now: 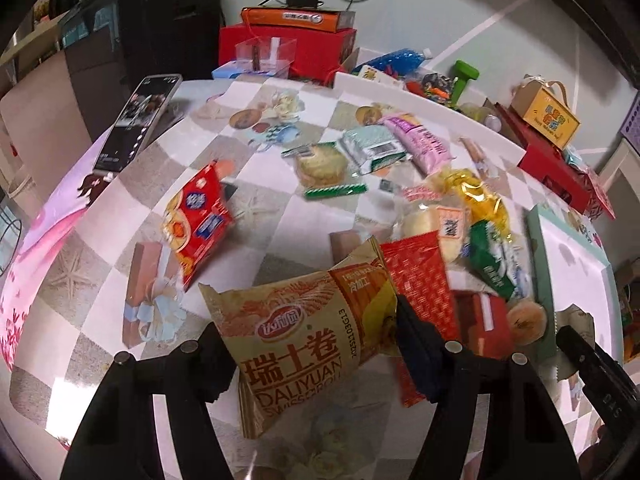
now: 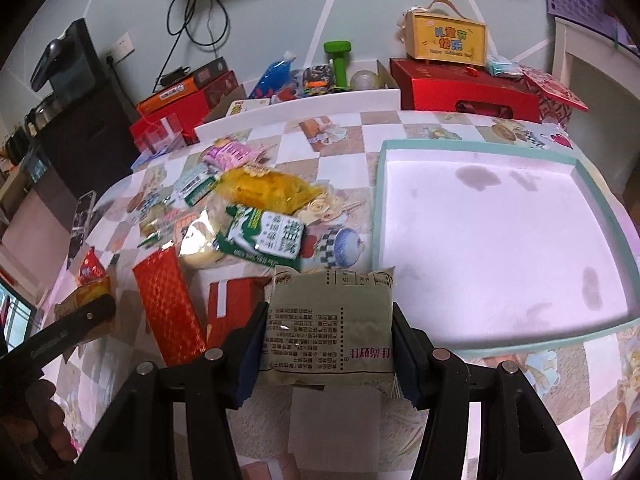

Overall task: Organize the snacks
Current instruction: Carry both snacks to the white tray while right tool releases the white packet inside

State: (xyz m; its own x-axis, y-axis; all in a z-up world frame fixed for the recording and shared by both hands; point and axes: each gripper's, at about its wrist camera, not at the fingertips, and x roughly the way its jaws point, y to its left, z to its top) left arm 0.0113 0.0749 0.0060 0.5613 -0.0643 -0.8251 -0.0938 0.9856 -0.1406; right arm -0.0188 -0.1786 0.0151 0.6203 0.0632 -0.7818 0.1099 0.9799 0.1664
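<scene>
My left gripper (image 1: 312, 344) is shut on a tan and orange Swiss roll packet (image 1: 304, 336), which hangs tilted above the checked tablecloth. My right gripper (image 2: 326, 340) is shut on a pale green snack packet (image 2: 330, 324) with its printed back facing the camera, held over the table just left of the white tray (image 2: 600, 204) with a teal rim. A pile of snacks lies between them: a red patterned packet (image 2: 168, 308), a green and white packet (image 2: 262, 238), a yellow bag (image 2: 268, 190). The left gripper's fingers (image 2: 80, 322) show at the left edge of the right wrist view.
More packets lie scattered on the table: a red biscuit pack (image 1: 198, 216), a round cake (image 1: 322, 166), a pink pack (image 1: 424, 142). A phone (image 1: 138, 122) leans at the far left. Red boxes (image 2: 464, 88), a yellow gift box (image 2: 446, 36) and a green dumbbell (image 2: 338, 60) line the back.
</scene>
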